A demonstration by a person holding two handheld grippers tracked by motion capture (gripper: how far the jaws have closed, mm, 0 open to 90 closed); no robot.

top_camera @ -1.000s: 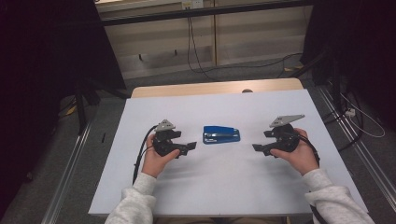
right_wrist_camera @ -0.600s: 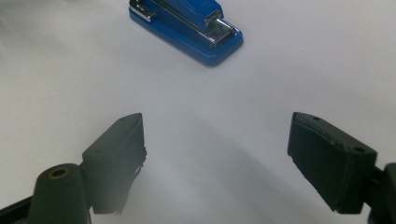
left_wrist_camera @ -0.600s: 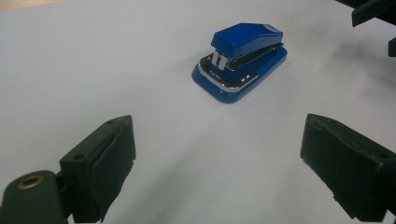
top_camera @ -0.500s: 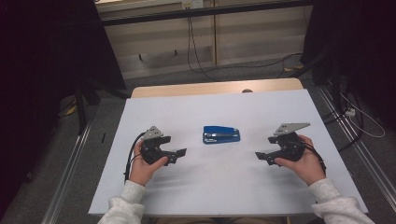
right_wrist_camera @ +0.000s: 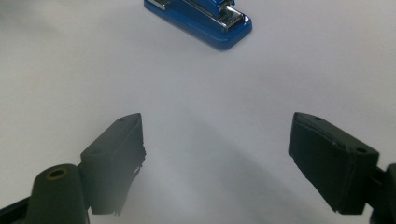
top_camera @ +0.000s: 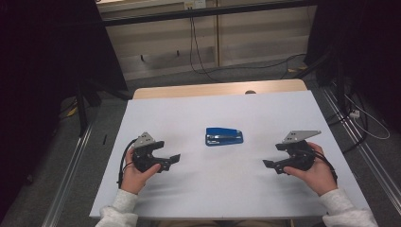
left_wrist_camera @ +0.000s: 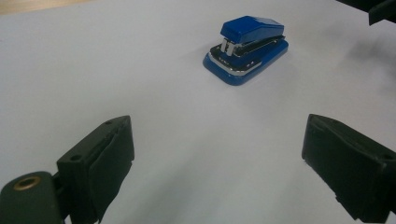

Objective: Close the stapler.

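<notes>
A blue stapler [top_camera: 224,136] lies flat in the middle of the white table top [top_camera: 213,194]. My left gripper [top_camera: 172,161] is held low over the table to the stapler's left and a little nearer to me, open, its tips pointing right. My right gripper [top_camera: 269,165] mirrors it on the stapler's right side; its jaws have just been opening and stand wide with nothing between them. In the left gripper view the stapler [left_wrist_camera: 246,49] sits well beyond my open left gripper [left_wrist_camera: 215,154]. In the right gripper view the stapler [right_wrist_camera: 201,18] lies far ahead of my right gripper [right_wrist_camera: 215,149].
A strip of bare wood [top_camera: 217,89] runs along the table's far edge. Metal rails [top_camera: 71,175] flank the table on the floor, and cables [top_camera: 364,118] trail on the right. Dark stands rise at both sides.
Both hands have drawn back from the stapler, the left one leftward and the right one rightward, and both toward the near edge. The stapler has stayed put.
</notes>
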